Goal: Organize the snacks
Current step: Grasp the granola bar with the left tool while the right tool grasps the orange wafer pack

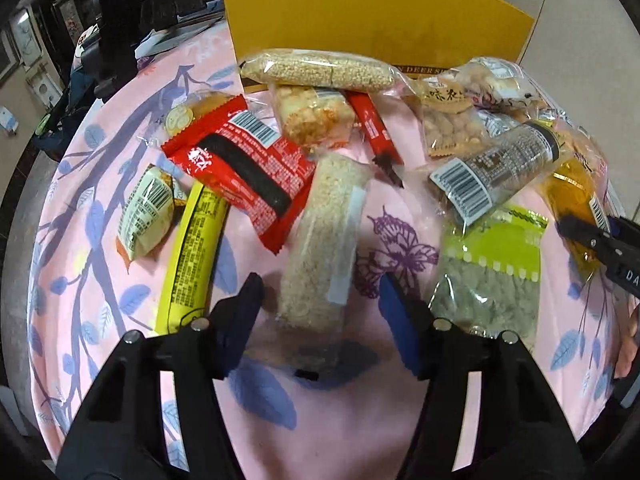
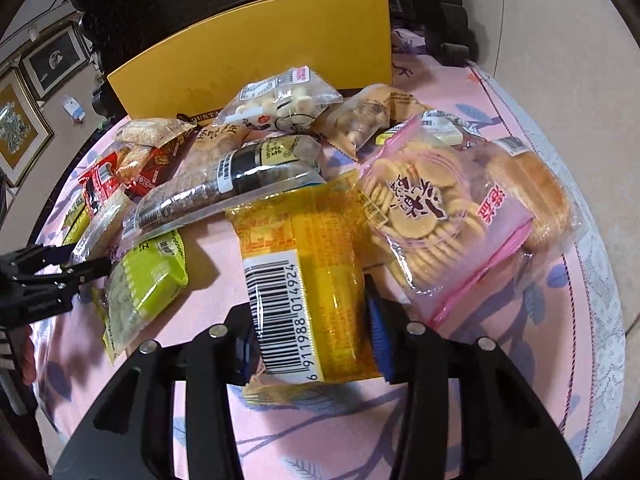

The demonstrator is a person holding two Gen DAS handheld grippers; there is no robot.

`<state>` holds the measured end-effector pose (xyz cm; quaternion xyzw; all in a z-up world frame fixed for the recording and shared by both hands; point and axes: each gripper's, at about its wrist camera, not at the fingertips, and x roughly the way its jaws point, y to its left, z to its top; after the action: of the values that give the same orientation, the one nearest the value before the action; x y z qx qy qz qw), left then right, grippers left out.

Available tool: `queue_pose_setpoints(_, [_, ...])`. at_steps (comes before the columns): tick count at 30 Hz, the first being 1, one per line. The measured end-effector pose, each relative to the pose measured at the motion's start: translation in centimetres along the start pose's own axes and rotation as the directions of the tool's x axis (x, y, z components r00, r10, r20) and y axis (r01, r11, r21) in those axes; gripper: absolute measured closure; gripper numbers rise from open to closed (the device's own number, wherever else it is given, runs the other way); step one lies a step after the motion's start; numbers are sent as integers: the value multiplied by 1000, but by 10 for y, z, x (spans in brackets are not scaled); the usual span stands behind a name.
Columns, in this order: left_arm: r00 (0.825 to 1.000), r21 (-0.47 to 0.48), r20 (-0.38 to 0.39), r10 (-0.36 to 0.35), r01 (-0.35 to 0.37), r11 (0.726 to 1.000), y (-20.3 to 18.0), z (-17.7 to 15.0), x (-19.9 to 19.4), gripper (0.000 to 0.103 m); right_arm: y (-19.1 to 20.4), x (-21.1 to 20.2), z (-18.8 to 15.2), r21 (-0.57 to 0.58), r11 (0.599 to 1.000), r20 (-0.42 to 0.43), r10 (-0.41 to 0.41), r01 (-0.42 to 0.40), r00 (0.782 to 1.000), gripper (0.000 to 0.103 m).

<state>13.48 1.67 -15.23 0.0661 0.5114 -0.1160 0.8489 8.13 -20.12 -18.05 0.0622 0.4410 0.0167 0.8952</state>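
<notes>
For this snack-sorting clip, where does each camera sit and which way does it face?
Left wrist: on the left tool, looking steeply down at the pink cloth; its fingers straddle a pale rice bar without touching; the right tool enters at the right edge.
Right wrist: on the right tool, tilted down; its pads clamp a yellow packet; the left tool shows at the left edge.
Shared: yellow box, green packet, the yellow packet.
</notes>
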Motion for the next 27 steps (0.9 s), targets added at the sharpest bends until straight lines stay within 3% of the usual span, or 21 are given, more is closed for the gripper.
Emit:
queue_pose_setpoints(6, [999,-36,25,32,-31,999,-7,19,14,28,3,0,-1,-11,1000,3,-5,5,1000,52])
queue_pose_setpoints(9, [998,-52,53,36,-34,998,-8,16,12,37,5,1,-2,-18,1000,-4,-12,11,1000,52])
queue_pose_setpoints(11, [997,-34,71,30,-28,999,-13,9,6,57,10,1,-3,-37,999,0,-32,32,999,52])
queue_pose_setpoints(13, [997,-41,77,28,-25,999,-16,4,1,70,16,3,-4,-63,996,4,-64,64,998,52])
queue_pose_setpoints(17, [996,-62,88,28,-22,998,-16,0,-2,74,24,4,-7,-89,991,18,-102,103,995,52])
queue_pose_setpoints(20, [995,-74,94,20,-13,997,-16,-4,-5,75,20,1,-6,-56,993,9,-100,101,995,63])
queue_pose_setpoints(23, [995,-87,94,-17,25,996,-18,-12,-13,75,15,-8,-7,12,999,-3,-39,39,999,65])
queue_pose_setpoints(27, [990,-116,112,-81,94,989,-17,-22,-29,75,25,-30,-5,-11,999,34,-50,50,998,65])
